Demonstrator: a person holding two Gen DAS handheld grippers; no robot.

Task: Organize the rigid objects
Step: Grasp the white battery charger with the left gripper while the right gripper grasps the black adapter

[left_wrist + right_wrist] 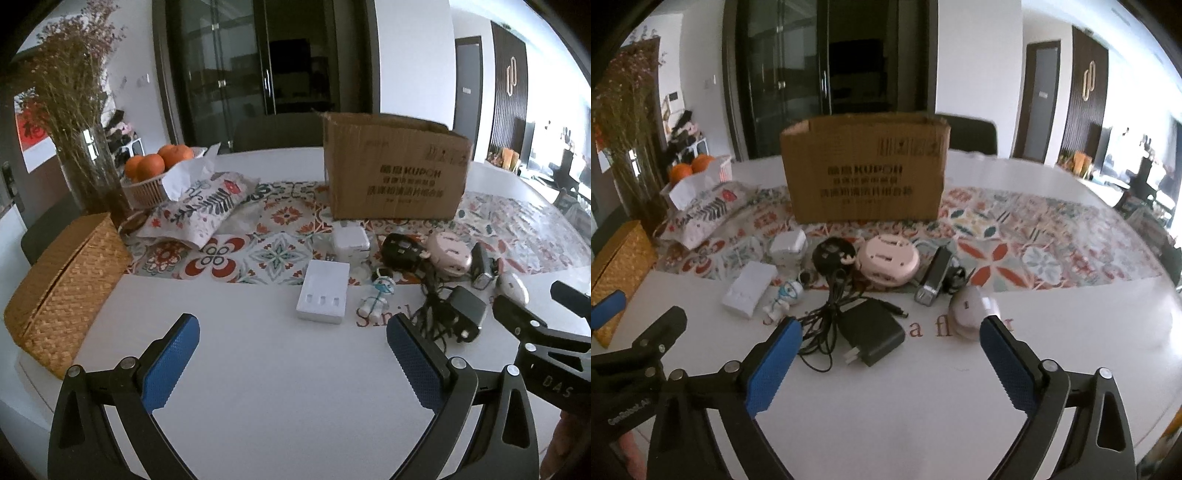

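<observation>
A loose cluster of small rigid things lies near the front of the white table [1071,332], where the patterned runner [1034,236] meets the bare top. Nearest the right gripper [890,334] is a black power adapter [871,332] lying flat with its prongs toward the camera, its cable [827,314] in a tangle just to its left. Beside it on the right sits a white rounded gadget [967,308], and behind that a dark narrow device [932,278] lies lengthwise. Further back are a pink round device [888,260] and a black round plug [833,254], touching or nearly so. To the left lie a small blue-and-white figurine [785,295], a white flat charger [750,284] and a white cube plug [788,245]. Behind the whole cluster a cardboard box [866,170] stands upright on the runner, open at the top. The right gripper hangs over the table with its blue pads spread wide — nothing between them, the adapter just ahead. The left gripper [291,330] is likewise spread and empty, over bare table in front of the white charger. Farther off to the left are a floral tissue cover [201,210], a basket of oranges [147,184], a vase of dried flowers [88,166] and a woven box [62,291].
</observation>
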